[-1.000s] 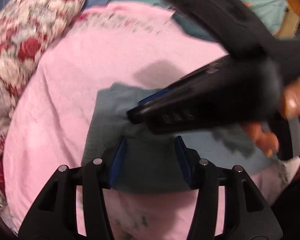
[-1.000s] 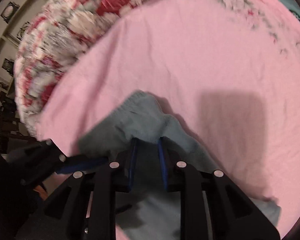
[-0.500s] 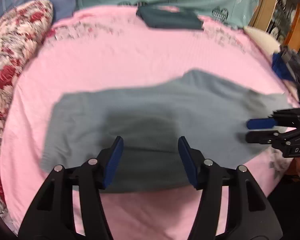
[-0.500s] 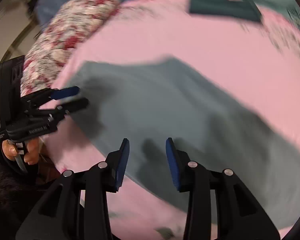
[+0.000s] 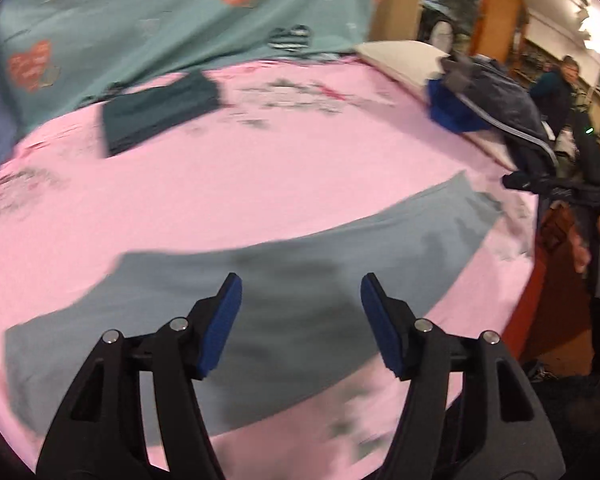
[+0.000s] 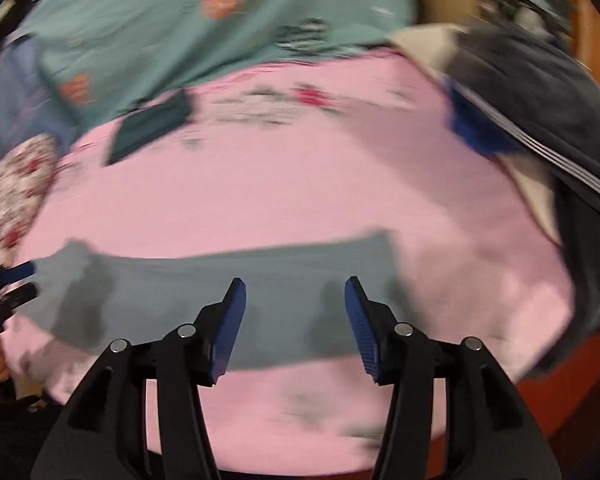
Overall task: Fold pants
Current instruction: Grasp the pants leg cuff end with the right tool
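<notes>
Currently: pants [image 5: 300,280], grey-green, flat on the pink bed [image 5: 260,168], long axis across the frame, lower left to mid right. Left claw [image 5: 301,322] over their middle; right claw [image 6: 295,322] likewise. Both have just been opening, nothing between the pads.

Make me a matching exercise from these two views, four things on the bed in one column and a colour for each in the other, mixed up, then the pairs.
Things:
1. pants
2. sheet
3. folded garment
4. pillow

Colours:
A. pink
B. red and white floral
C. grey-blue
D. dark teal

Pairs: 1-C, 2-A, 3-D, 4-B
</notes>
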Tool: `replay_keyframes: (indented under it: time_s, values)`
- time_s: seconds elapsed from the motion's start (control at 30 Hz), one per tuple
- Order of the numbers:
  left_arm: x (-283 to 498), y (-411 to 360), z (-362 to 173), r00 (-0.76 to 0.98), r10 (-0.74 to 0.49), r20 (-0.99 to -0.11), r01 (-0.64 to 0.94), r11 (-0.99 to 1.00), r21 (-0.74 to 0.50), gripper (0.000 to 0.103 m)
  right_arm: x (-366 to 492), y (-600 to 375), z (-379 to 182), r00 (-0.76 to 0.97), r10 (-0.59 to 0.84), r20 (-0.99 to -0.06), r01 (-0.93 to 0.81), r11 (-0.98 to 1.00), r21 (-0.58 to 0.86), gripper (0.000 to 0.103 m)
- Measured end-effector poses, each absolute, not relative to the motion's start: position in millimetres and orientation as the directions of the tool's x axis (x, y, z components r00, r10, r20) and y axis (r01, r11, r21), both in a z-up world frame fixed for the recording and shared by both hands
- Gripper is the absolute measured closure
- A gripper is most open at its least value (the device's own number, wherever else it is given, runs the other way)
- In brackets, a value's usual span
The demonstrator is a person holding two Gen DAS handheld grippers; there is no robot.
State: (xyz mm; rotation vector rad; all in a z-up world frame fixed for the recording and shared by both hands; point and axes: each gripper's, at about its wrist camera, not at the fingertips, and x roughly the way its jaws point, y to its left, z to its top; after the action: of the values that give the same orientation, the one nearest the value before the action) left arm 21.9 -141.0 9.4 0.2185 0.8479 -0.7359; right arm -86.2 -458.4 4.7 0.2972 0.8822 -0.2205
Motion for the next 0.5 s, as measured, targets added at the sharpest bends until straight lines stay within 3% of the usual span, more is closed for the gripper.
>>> replay_keyframes:
  time_s: [0.17,0.43,0.47,0.5]
  values:
    - [16,-264,-23,0.353,-0.515,-0.781,0.729,0.675,-0.116,0.04,-106,-524,-42,0.62,0.082,-0.78,0.348,0.862,0.368,0.05]
    - [17,-342,-69,0.298,-0.444,-0.845,0.723,0.683,-0.104,0.042,-78,-534,-67,0.549,0.167,-0.819,0.301,0.875,0.38,0.05]
    - [17,-344,-70,0.308,-0.437,-0.845,0.724,0.684,-0.091,0.042,-73,-535,-72,0.53,0.183,-0.828,0.296,0.875,0.383,0.058]
    - [17,-346,-70,0.315,-0.433,-0.844,0.722,0.687,-0.083,0.042,-72,-534,-74,0.524,0.181,-0.832,0.292,0.88,0.375,0.079]
